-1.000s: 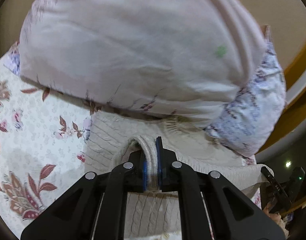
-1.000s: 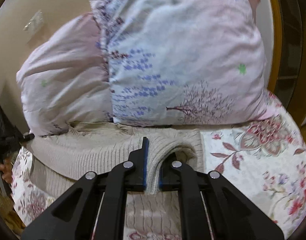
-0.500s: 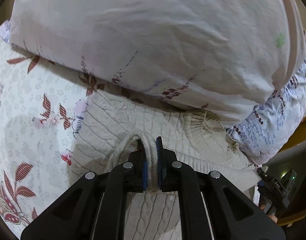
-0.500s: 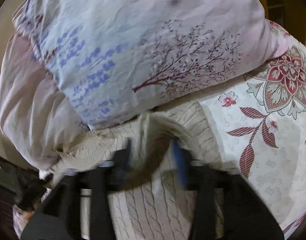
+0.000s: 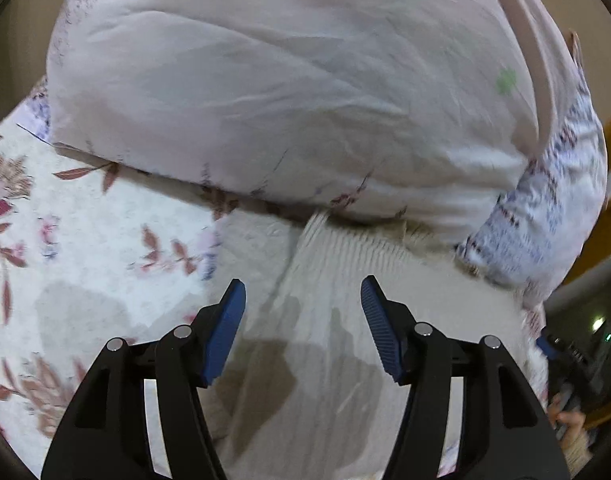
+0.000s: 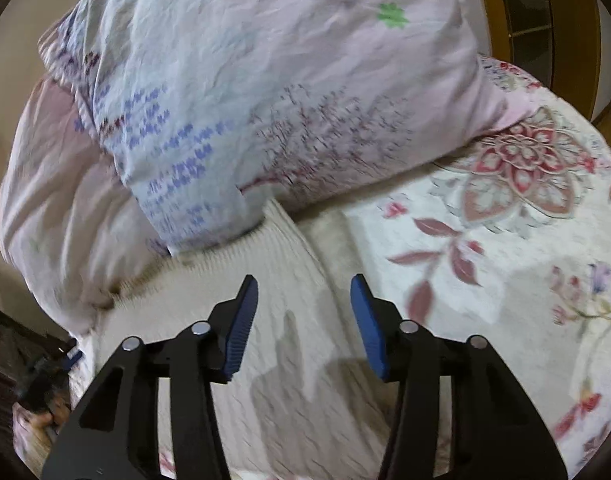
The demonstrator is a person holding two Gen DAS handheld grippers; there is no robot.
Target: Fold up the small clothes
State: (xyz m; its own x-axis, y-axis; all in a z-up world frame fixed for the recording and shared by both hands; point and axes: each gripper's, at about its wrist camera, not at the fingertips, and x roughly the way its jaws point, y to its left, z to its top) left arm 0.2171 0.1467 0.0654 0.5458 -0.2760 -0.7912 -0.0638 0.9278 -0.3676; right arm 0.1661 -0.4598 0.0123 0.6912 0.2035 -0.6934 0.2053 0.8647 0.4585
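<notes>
Now both claws agape, left claw (image 5: 303, 300) and right claw (image 6: 304, 298), above sweater (image 5: 337, 280).

Cream sweater (image 5: 333, 320): ribbed, cable-knit wool-like cloth, matt and rough, with a finer ribbed edge at the far end. Bed cover (image 6: 485, 248): woven cloth, matt, faintly textured, printed with red flowers and leaves. Pale pink pillow (image 5: 285, 80): thin, smooth cotton-like cloth, creased, matt. Lilac-printed pillow (image 6: 265, 80): same thin, wrinkled cloth. Left tongs (image 5: 303, 322) and right tongs (image 6: 304, 320): black plastic, matt to slightly satin, with shiny metal rivets; pads (image 5: 379, 332) of blue ribbed rubber. Far right: glossy varnished wood frame (image 6: 573, 40).
</notes>
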